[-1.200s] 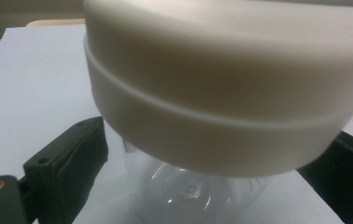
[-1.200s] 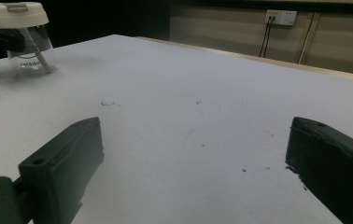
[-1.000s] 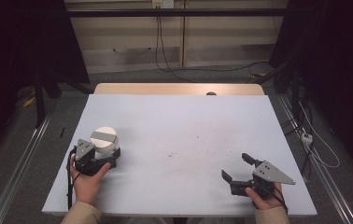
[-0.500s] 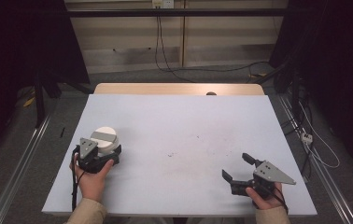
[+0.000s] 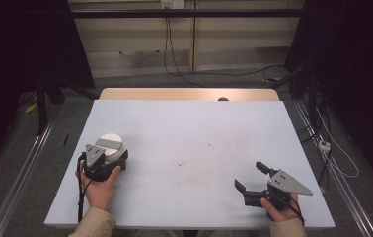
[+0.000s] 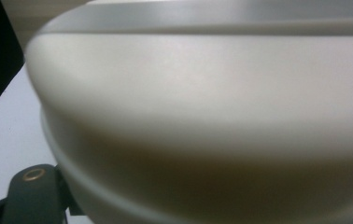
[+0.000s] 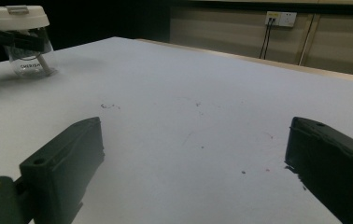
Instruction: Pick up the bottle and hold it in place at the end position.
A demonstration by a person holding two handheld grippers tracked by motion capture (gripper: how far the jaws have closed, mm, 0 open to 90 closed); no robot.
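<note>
White and broad, the jar's lid is crowding the left gripper view, blurred by closeness, with one black jaw poking up at the lower left. In the high view the jar is standing upright on the pale table near its left edge, and the left gripper is sitting right against it, with the left hand wrapping the body from behind. The right gripper view is showing more — the jar has a clear body under the lid, and black jaws are reaching to either side of it just below the lid. Whether they are pressing on it or merely flanking it, I cannot tell.

The right gripper is lying low near the table's near right corner, well apart from the jar, with the right hand holding it. Its jaws are standing wide apart with nothing between them but bare, lightly smudged tabletop, as its own view is showing
</note>
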